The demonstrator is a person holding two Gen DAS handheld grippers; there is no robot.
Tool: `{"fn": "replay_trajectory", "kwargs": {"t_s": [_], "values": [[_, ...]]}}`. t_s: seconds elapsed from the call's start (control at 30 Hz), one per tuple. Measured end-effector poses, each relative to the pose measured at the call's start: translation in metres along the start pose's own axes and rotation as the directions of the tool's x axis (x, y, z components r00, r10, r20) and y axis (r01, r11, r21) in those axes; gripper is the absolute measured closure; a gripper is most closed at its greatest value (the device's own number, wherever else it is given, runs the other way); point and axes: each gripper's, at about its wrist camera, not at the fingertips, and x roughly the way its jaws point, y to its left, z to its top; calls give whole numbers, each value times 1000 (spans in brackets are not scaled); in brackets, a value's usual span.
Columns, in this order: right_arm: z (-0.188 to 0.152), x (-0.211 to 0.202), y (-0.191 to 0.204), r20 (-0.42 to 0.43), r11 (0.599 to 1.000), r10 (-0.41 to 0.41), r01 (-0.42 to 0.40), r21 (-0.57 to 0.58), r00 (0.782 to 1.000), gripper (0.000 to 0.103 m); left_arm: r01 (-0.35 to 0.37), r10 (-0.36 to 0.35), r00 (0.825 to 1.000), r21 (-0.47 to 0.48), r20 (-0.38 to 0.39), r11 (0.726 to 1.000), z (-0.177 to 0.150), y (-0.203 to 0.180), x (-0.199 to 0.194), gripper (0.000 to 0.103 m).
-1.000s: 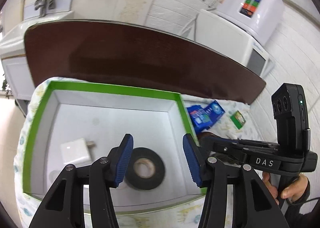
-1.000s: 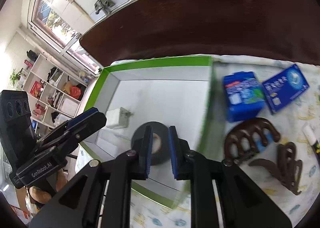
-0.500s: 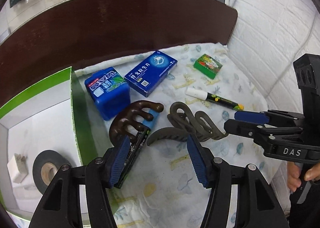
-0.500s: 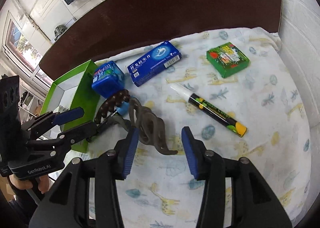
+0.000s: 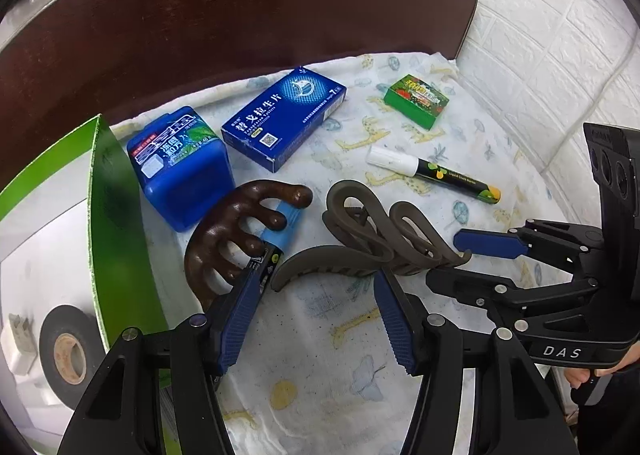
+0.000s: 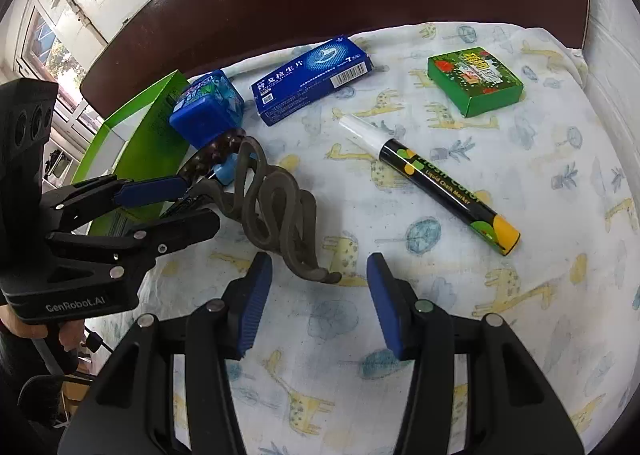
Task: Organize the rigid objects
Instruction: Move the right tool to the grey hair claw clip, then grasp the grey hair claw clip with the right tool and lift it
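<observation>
A grey hair claw clip (image 5: 372, 239) (image 6: 276, 215) lies on the patterned cloth, beside a brown wooden massager (image 5: 236, 235) (image 6: 212, 155) resting on a blue-capped pen (image 5: 276, 235). My left gripper (image 5: 316, 315) is open and empty just short of the clip; it shows from the side in the right wrist view (image 6: 176, 203). My right gripper (image 6: 316, 307) is open and empty near the clip's end, and appears at the right in the left wrist view (image 5: 456, 255). A green-walled box (image 5: 116, 215) at left holds a black tape roll (image 5: 68, 351) and a white charger (image 5: 16, 339).
On the cloth lie a blue plastic tub (image 5: 180, 163) (image 6: 208, 111), a blue medicine box (image 5: 284, 119) (image 6: 312, 75), a small green box (image 5: 416, 99) (image 6: 474, 83) and a chalk marker (image 5: 436, 175) (image 6: 432, 179). A dark wooden board (image 5: 240, 7) stands behind; a white brick wall (image 5: 540, 55) is at right.
Both grippers swung from over the green box to the cloth at its right. The right gripper went from shut to open. Both have moved closer to the hair claw clip.
</observation>
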Motion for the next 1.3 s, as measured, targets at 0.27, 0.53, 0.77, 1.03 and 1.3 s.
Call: {"fn": "replay_trajectory", "kwargs": {"t_s": [0.27,0.53,0.77,1.03,1.3], "values": [[10,-2,-18,39,998,2,-4,55,999,54,52,-52,999,-40,-2,998,3,2,5,43],[12,-4,-8,52,998,14,-11,-68,999,53,94,-95,995,-118,3,989,-2,8,8,43],[18,-2,-10,46,997,31,-28,-79,998,57,120,-119,993,-99,14,988,-1,2,10,48],[20,-8,-2,66,996,-1,6,-83,998,60,125,-121,992,-109,43,986,4,0,1,49],[23,-23,9,91,996,11,-3,-88,996,61,121,-116,990,-68,80,990,7,-6,-17,49]]}}
